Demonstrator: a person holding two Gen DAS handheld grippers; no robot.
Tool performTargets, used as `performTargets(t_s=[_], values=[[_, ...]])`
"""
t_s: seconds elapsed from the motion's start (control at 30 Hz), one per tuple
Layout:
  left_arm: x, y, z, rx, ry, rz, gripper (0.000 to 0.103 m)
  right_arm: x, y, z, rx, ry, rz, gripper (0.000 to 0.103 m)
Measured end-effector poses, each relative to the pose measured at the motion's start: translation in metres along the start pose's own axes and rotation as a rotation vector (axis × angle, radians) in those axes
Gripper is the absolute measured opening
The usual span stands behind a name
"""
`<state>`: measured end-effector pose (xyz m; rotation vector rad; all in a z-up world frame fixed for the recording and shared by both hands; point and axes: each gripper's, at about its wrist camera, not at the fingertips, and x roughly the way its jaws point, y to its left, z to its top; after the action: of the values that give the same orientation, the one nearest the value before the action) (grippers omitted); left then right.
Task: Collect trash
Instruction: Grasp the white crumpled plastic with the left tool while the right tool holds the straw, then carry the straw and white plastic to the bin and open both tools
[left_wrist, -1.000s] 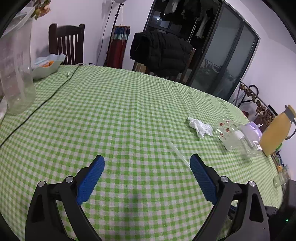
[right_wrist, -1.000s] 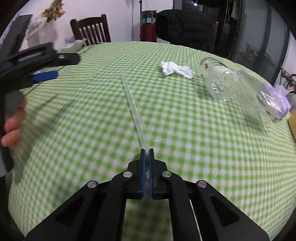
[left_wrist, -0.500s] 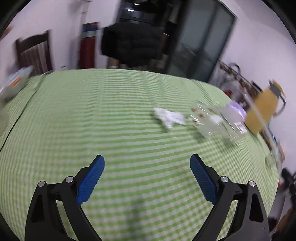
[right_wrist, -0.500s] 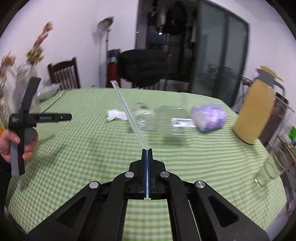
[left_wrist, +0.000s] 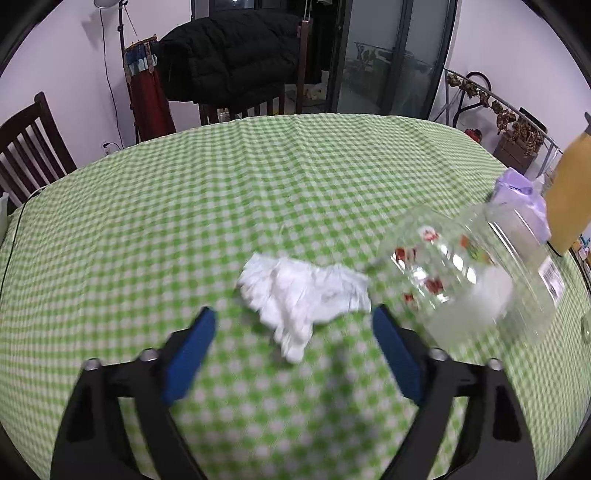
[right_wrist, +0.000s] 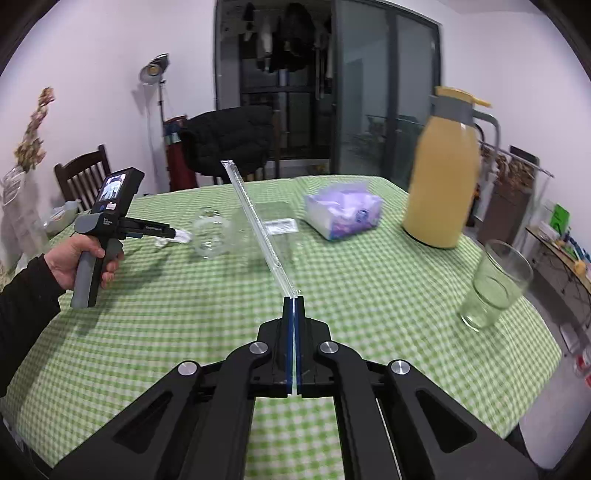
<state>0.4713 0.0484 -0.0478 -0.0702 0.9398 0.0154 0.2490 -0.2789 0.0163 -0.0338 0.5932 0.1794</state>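
1. The left hand-held gripper (left_wrist: 291, 325) is seen wide open, its blue pads (left_wrist: 190, 354) apart on either side of a crumpled white tissue (left_wrist: 303, 291); nothing is gripped. A second ago the tissue lay far ahead and to the right; it has now been brought close, just in front of and between the fingertips.
2. The right hand-held gripper (right_wrist: 294, 301) is closed on a clear plastic straw (right_wrist: 255, 218), pinched at its lower end. The straw, which lay flat on the table (right_wrist: 369, 295) a second ago, has been lifted and is now held slanting up and away to the left.
3. A clear plastic jar (left_wrist: 469, 273) with red printed marks is seen lying on its side just right of the tissue, much nearer in the left view than before.
4. Beyond the jar, a purple tissue pack (right_wrist: 343, 214) and a yellow jug (right_wrist: 443, 177) are shown on the table, and a drinking glass (right_wrist: 495, 284) stands near its right edge.
5. In the right view, the left hand (right_wrist: 79, 260) is seen gripping its tool's handle above the green checked cloth.
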Motion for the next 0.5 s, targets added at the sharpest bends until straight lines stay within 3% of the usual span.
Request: performTargets(t_s=[0.13, 0.3, 0.5], values=[[0.016, 0.0, 0.004, -0.019, 0.036, 0.018, 0.014, -0.002, -0.016, -0.01, 0.046, 0.016, -0.014, 0.001], [-0.011, 0.007, -0.011, -0.054, -0.005, 0.004, 0.008, -0.017, -0.036, -0.024, 0.093, 0.013, -0.036, 0.001], [-0.091, 0.005, -0.039, -0.068, -0.123, -0.067, 0.007, -0.053, -0.071, -0.05, 0.166, 0.003, -0.107, 0.001]])
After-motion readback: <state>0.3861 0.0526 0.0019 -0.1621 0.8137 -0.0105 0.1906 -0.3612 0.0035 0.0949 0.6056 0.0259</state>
